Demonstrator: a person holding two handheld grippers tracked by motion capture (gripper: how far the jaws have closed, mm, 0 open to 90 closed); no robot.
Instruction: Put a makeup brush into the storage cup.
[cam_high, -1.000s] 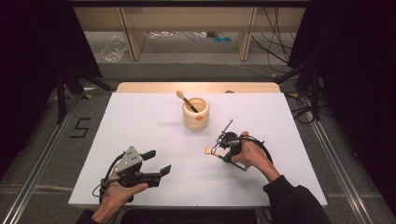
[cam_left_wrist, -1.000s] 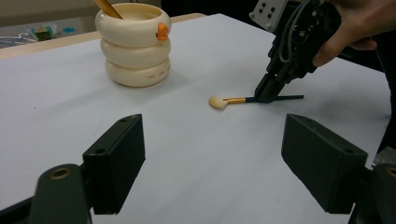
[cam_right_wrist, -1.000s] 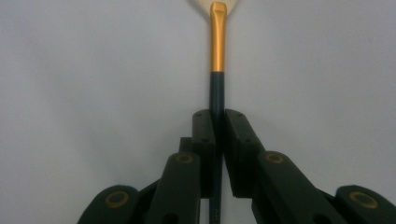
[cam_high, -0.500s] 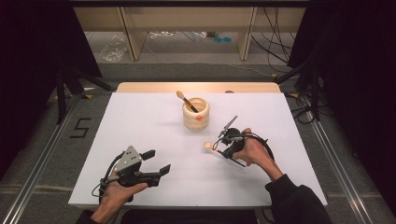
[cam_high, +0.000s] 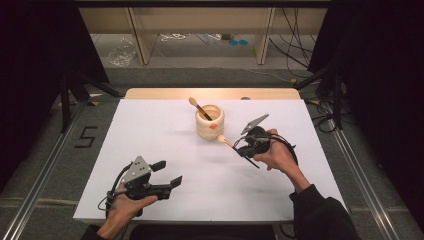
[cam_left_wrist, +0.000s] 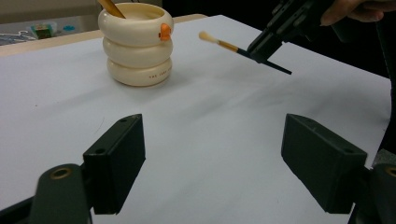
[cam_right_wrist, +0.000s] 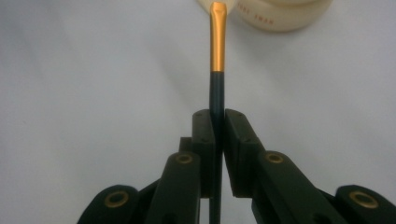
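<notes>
Brush (cam_right_wrist: 217, 70) — in right hand-held gripper (cam_right_wrist: 217, 122)

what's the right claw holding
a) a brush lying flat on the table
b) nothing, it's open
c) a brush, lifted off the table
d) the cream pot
c: the right claw is shut on the dark handle of a brush, which the left gripper view shows in the air beside the pot, tip toward it.
</notes>
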